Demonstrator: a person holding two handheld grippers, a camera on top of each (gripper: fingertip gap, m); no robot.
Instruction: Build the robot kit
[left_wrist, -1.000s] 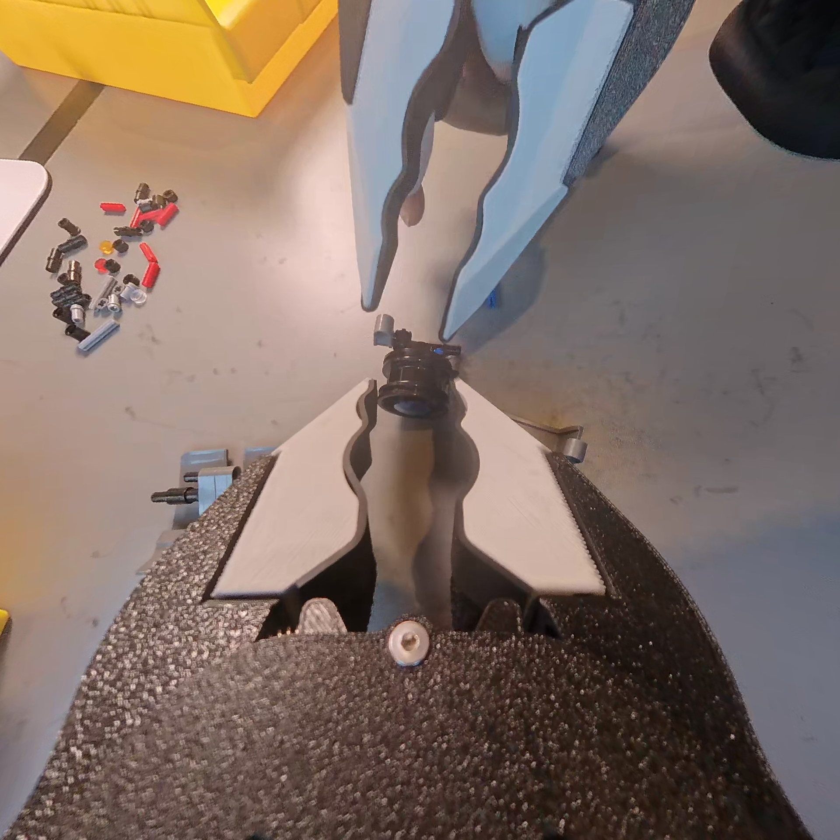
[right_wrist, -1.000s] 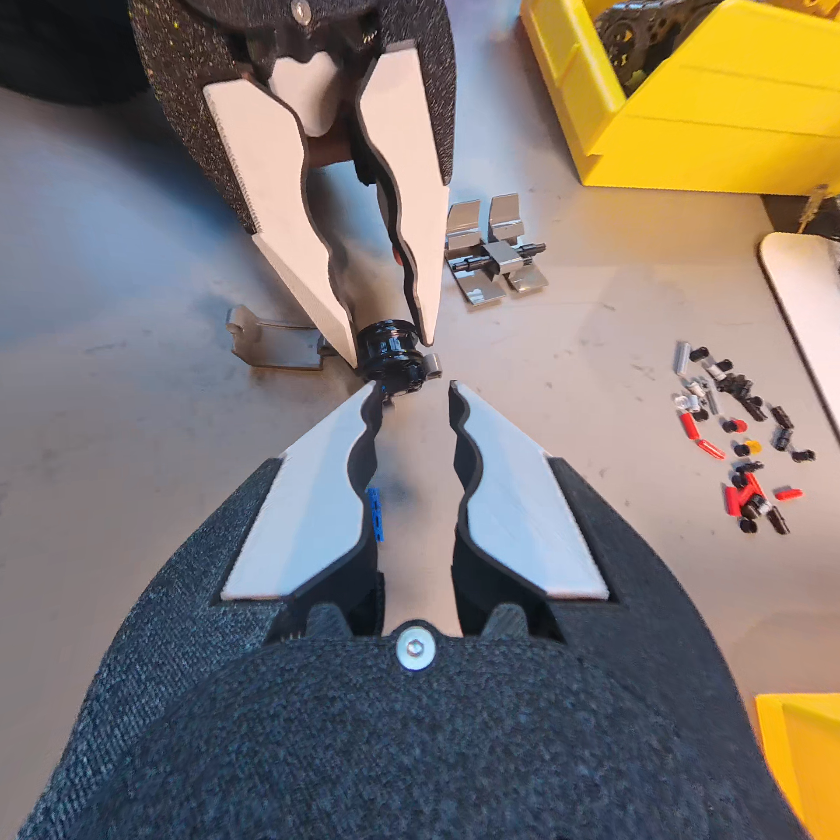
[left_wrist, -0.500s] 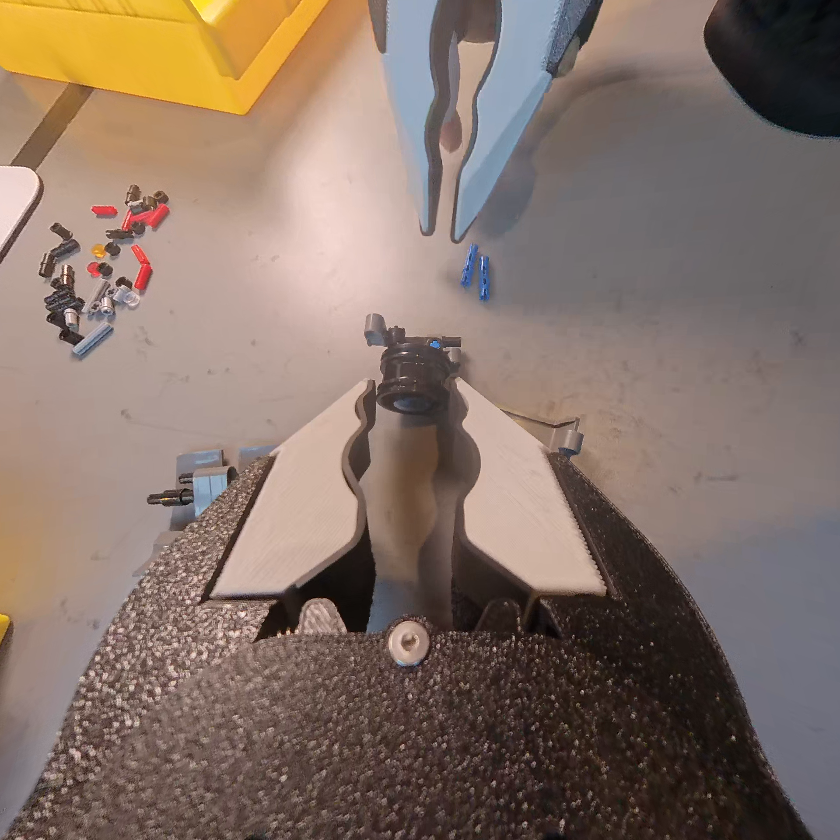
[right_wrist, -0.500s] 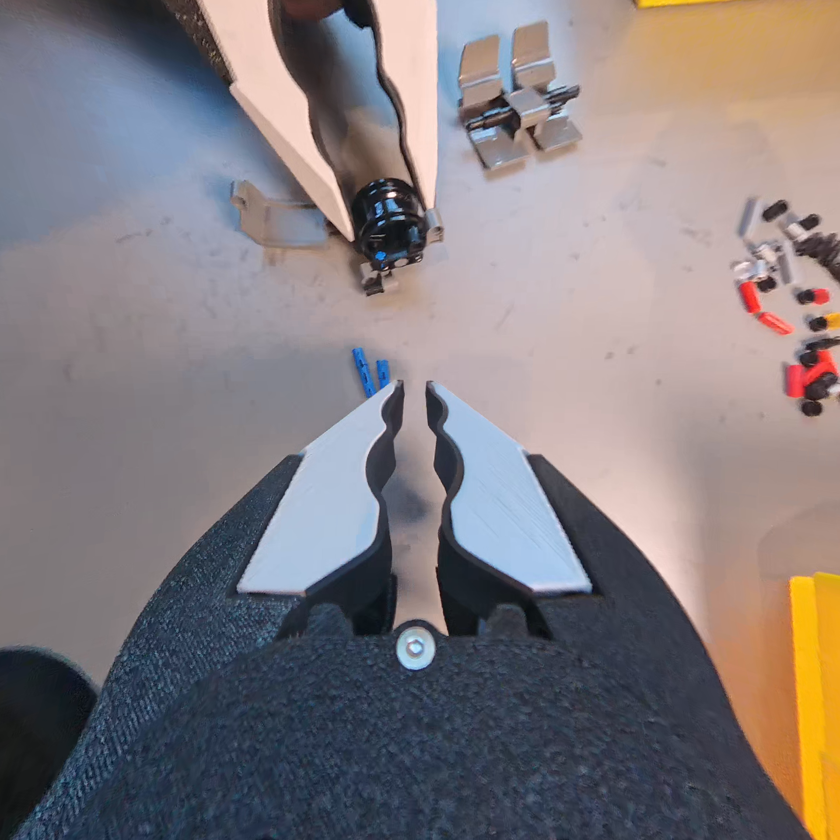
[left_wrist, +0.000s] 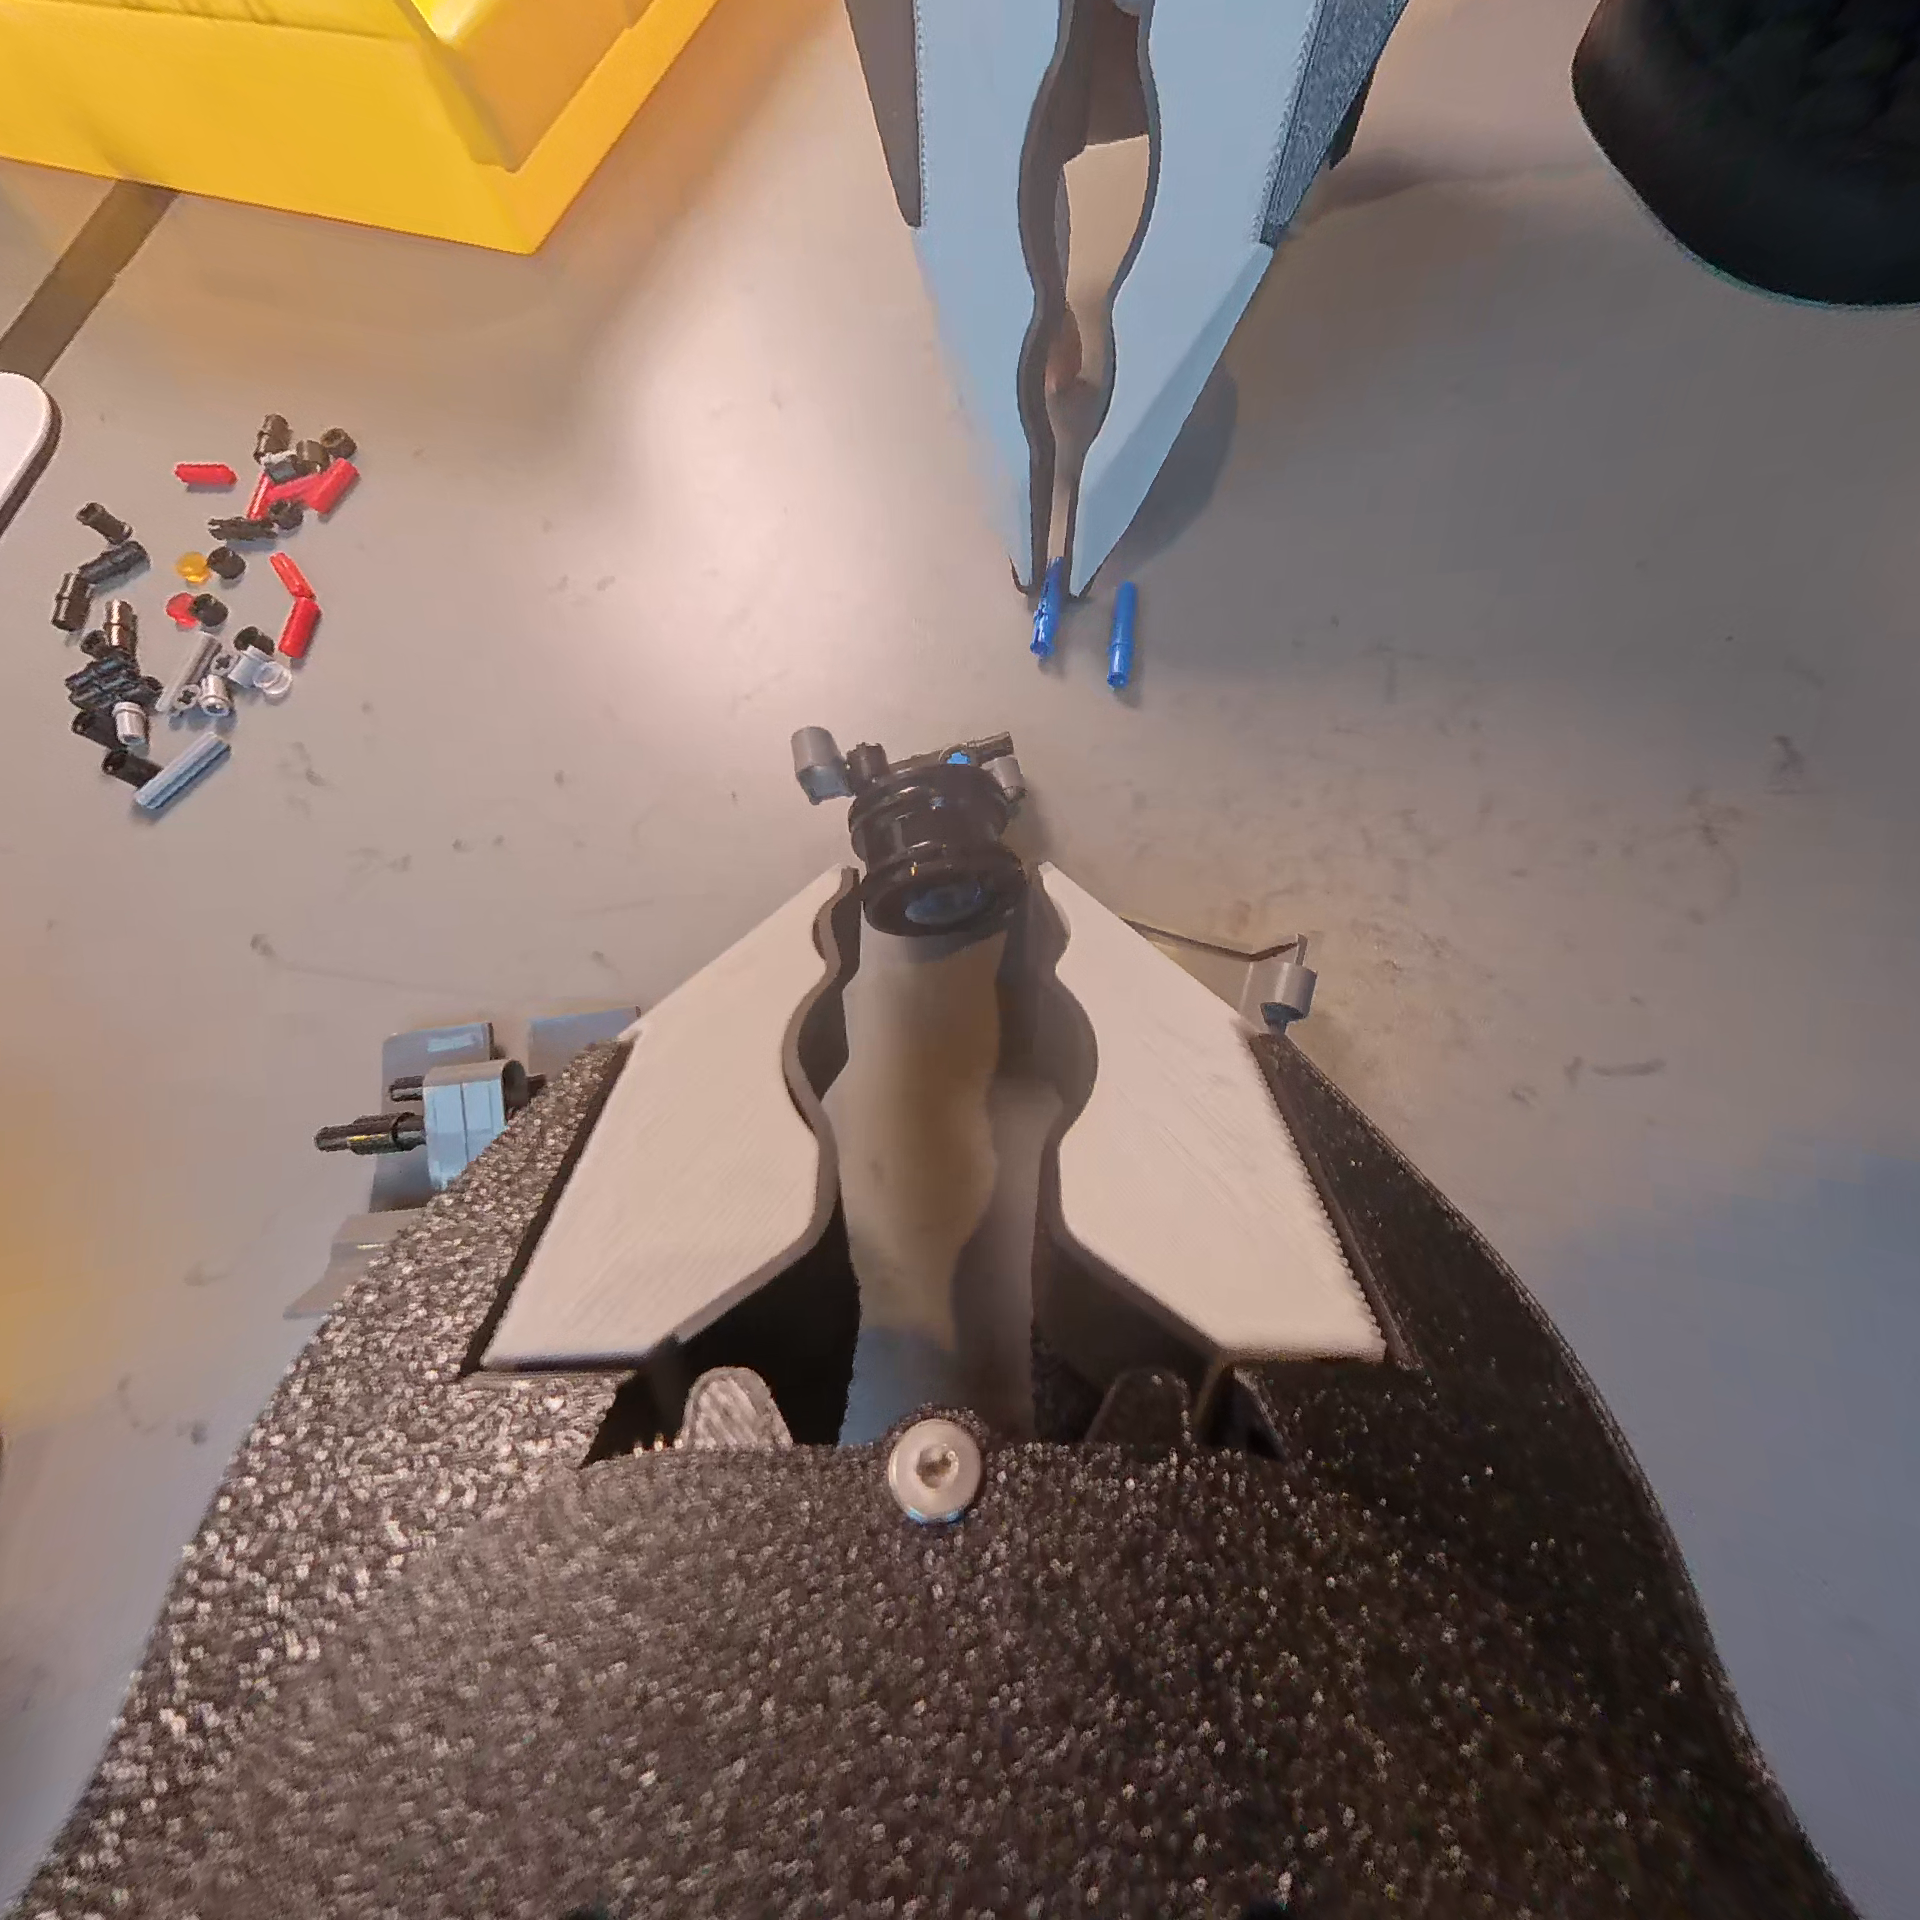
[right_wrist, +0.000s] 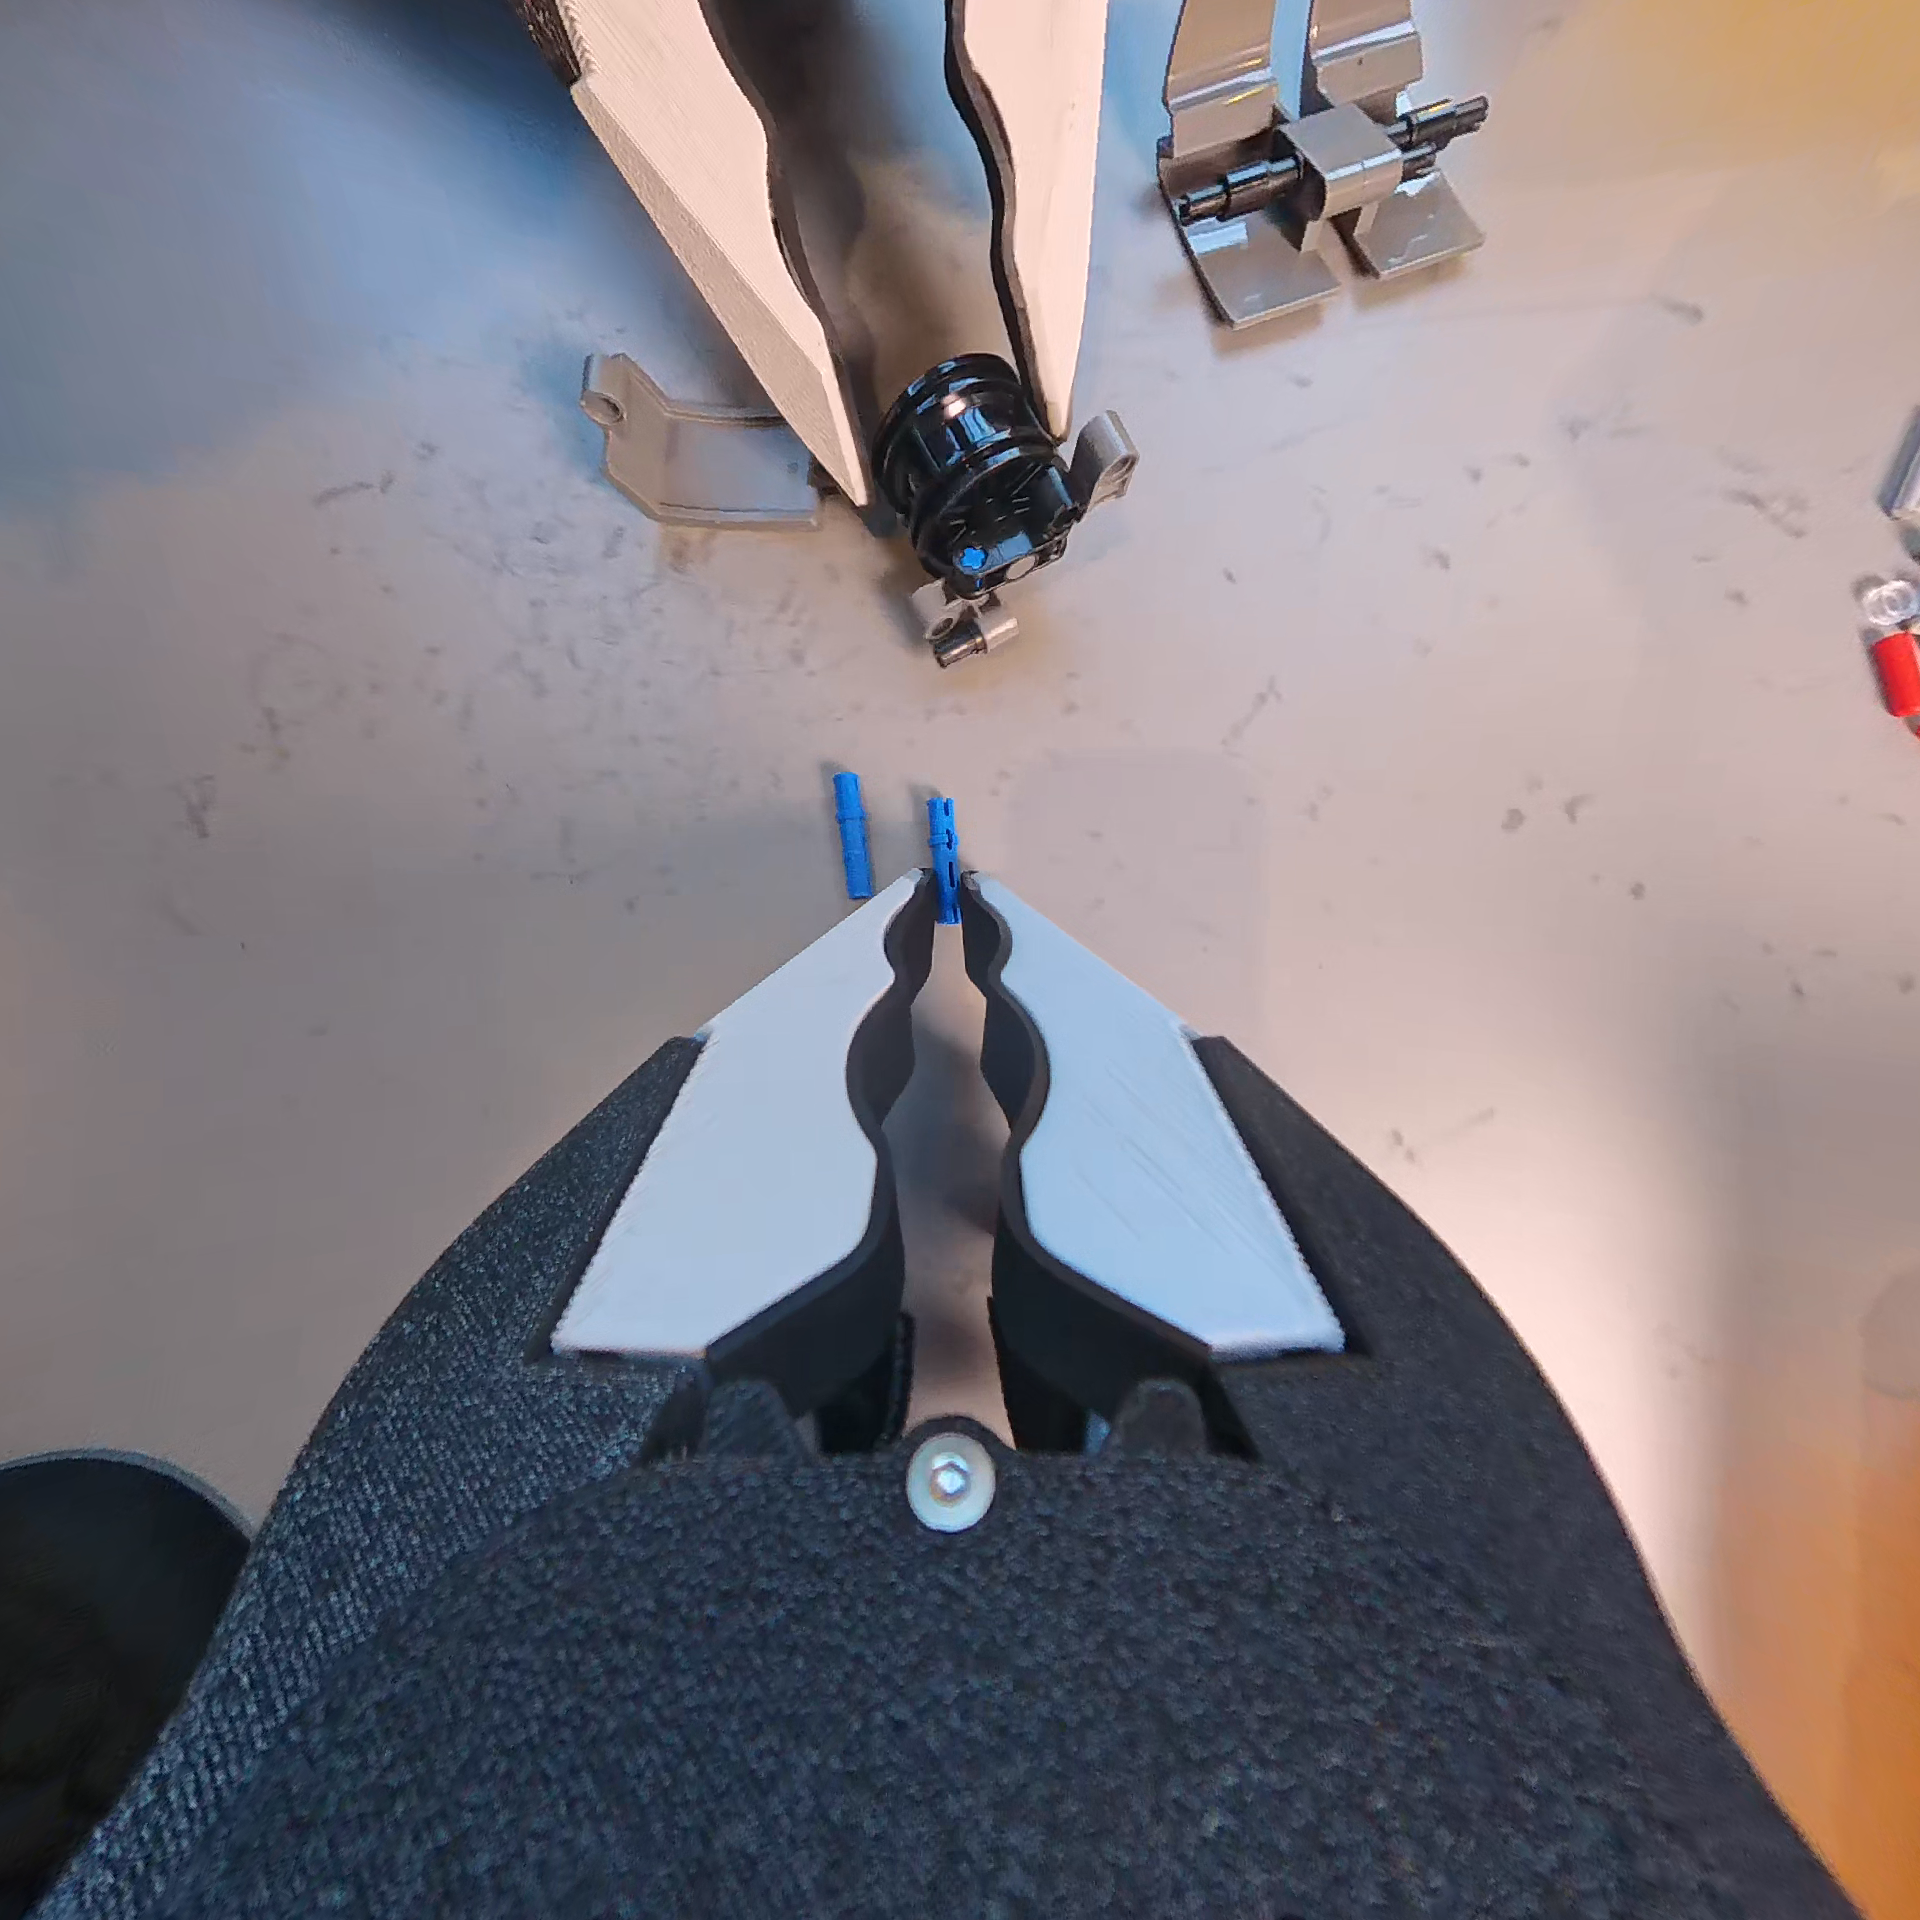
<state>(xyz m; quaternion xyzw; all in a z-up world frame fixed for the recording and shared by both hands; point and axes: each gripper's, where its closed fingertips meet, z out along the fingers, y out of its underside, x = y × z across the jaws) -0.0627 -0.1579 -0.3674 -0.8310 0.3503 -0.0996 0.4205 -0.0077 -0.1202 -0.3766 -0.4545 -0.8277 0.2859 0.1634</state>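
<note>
Right wrist view, right claw (right_wrist: 943, 881) pinching one of two blue pins (right_wrist: 944, 858), left claw (left_wrist: 940, 883) clamping one black wheel hub (left_wrist: 935, 852)

My left gripper (left_wrist: 940, 883) grips the wheel (left_wrist: 935, 847) on the table (left_wrist: 1558, 831); ahead, my right gripper (right_wrist: 943, 881) pinches one pin (right_wrist: 943, 852), another pin (right_wrist: 852, 834) just beside it.

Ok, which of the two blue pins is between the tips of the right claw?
The blue pin between the right claw's tips, nearer the black wheel hub. The other blue pin lies free on the table, just outside one fingertip.
</note>
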